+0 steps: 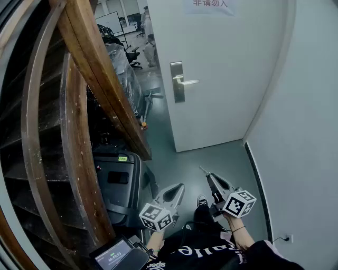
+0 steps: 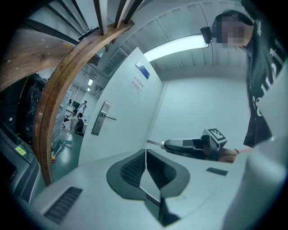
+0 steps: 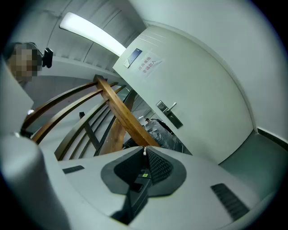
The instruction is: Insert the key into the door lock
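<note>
The white door (image 1: pixel 222 68) stands ajar ahead, with a silver lock plate and lever handle (image 1: pixel 178 82) on it; the lock plate (image 2: pixel 100 119) also shows in the left gripper view, and the lock plate (image 3: pixel 170 113) in the right gripper view. My right gripper (image 1: pixel 209 175) is shut on a thin metal key (image 1: pixel 202 170) that sticks out past its tips, well short of the door. The key's tip (image 3: pixel 144 150) shows between the closed jaws. My left gripper (image 1: pixel 181 185) hangs beside it, shut and holding nothing. From the left gripper view, the right gripper (image 2: pixel 168 145) and the key (image 2: pixel 154 143) are at mid right.
A curved wooden stair railing (image 1: pixel 105 89) runs along the left. Below it sits a dark machine (image 1: pixel 119 179) with a small screen. A plain wall (image 1: pixel 301 132) closes the right side. A paper notice (image 1: pixel 209 5) is on the door. People and chairs (image 2: pixel 78 121) show beyond the doorway.
</note>
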The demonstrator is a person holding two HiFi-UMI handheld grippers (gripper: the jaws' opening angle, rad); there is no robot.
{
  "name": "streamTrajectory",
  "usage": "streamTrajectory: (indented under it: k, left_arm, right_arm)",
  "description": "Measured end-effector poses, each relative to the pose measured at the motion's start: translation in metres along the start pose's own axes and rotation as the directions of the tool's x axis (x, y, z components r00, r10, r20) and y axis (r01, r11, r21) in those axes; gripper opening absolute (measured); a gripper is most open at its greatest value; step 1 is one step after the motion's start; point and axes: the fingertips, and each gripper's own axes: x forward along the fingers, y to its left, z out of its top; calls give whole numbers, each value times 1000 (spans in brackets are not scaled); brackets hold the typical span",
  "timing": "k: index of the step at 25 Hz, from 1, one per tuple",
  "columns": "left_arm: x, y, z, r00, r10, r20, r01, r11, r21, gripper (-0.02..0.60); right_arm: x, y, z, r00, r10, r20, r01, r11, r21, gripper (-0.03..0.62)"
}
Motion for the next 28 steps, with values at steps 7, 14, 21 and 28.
streamTrajectory:
  k: [7, 14, 21, 28]
  left_arm:
    - [76, 66, 20, 998, 62, 26, -63, 998, 1, 12]
    - [161, 113, 52, 989, 121, 80, -121, 993, -10, 12]
    - [206, 149, 67, 982, 181, 49, -181, 983, 14, 12]
    - [231, 187, 77, 985, 170, 1, -170, 985, 22, 12]
  right_arm:
    - [79, -66, 50, 1000, 21, -5, -21, 999, 39, 35]
    - [160, -118, 98, 996, 71, -55, -68, 996, 49, 35]
    - [232, -156, 129, 992, 108, -65, -101, 990, 99, 35]
    - [300, -185, 149, 997, 83, 9, -83, 972, 222, 35]
